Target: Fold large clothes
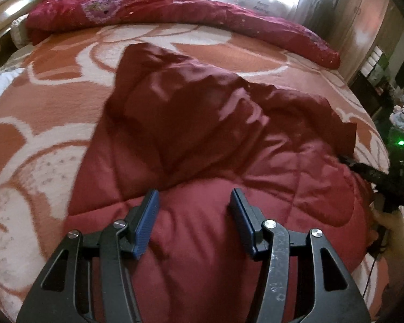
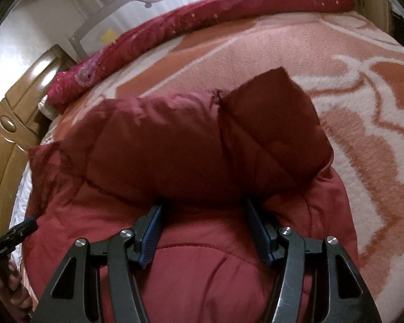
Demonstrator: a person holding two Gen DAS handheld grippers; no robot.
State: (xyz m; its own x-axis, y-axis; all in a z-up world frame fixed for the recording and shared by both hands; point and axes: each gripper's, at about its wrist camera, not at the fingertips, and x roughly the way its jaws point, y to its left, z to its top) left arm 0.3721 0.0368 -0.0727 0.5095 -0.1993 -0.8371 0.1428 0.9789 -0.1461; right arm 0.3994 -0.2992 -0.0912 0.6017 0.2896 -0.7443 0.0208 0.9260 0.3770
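A dark red quilted jacket (image 1: 202,140) lies on the bed, its shiny sleeves folded across the quilted body. It also fills the middle of the right wrist view (image 2: 191,150). My left gripper (image 1: 195,197) is open and empty, just above the jacket's near part. My right gripper (image 2: 203,206) is open, its fingertips tucked under the edge of the folded sleeve. The right gripper also shows at the jacket's right edge in the left wrist view (image 1: 385,180). The left gripper shows at the left edge of the right wrist view (image 2: 16,235).
An orange and white patterned blanket (image 1: 40,123) covers the bed. A rolled crimson quilt (image 1: 175,13) lies along the far edge. A wooden headboard (image 2: 16,123) stands at the left. A wardrobe (image 1: 363,32) and cluttered shelves stand at the right.
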